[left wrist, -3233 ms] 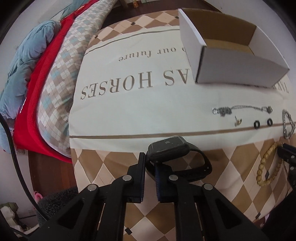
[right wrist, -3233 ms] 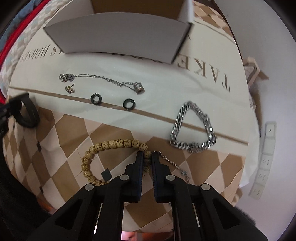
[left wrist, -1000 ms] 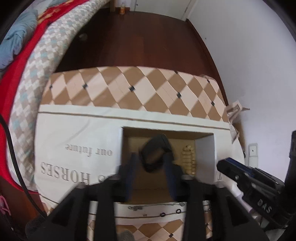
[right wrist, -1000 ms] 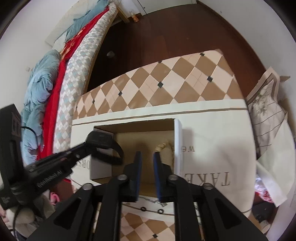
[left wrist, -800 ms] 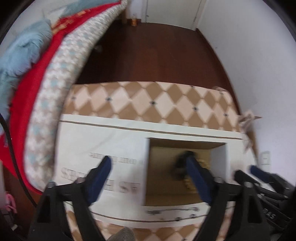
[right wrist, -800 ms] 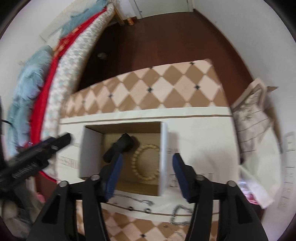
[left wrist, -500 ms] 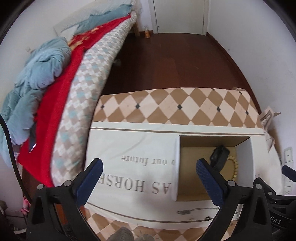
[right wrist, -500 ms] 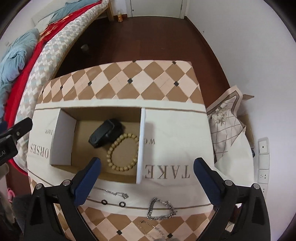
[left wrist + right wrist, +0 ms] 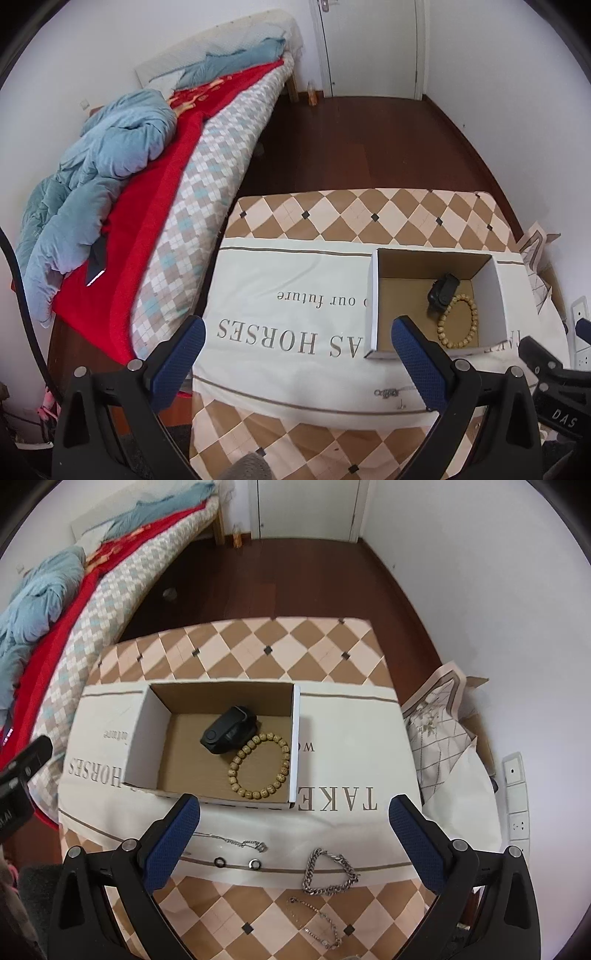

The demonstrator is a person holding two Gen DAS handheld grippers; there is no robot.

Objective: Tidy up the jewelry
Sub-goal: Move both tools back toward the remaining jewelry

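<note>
A white cardboard box (image 9: 138,738) stands on the cloth-covered table (image 9: 332,653). Inside lie a black smartwatch (image 9: 227,734) and a wooden bead bracelet (image 9: 258,766); both also show in the left wrist view, watch (image 9: 443,291) and beads (image 9: 458,321). In front of the box lie a thin silver necklace (image 9: 240,842), two black rings (image 9: 236,863), a chunky silver chain bracelet (image 9: 328,873) and a fine chain (image 9: 317,926). My right gripper (image 9: 293,812) is wide open and empty, high above these. My left gripper (image 9: 295,336) is wide open and empty, left of the box (image 9: 373,295).
A bed with red blanket (image 9: 147,206) and blue duvet (image 9: 92,173) runs along the table's left side. Dark wood floor (image 9: 277,579) lies beyond. A patterned bag (image 9: 439,746) and wall sockets (image 9: 515,797) are at the right.
Both grippers were shut on the watch and the bead bracelet, carried them over the box, opened and let them drop in. Both have since pulled up and back, jaws wide.
</note>
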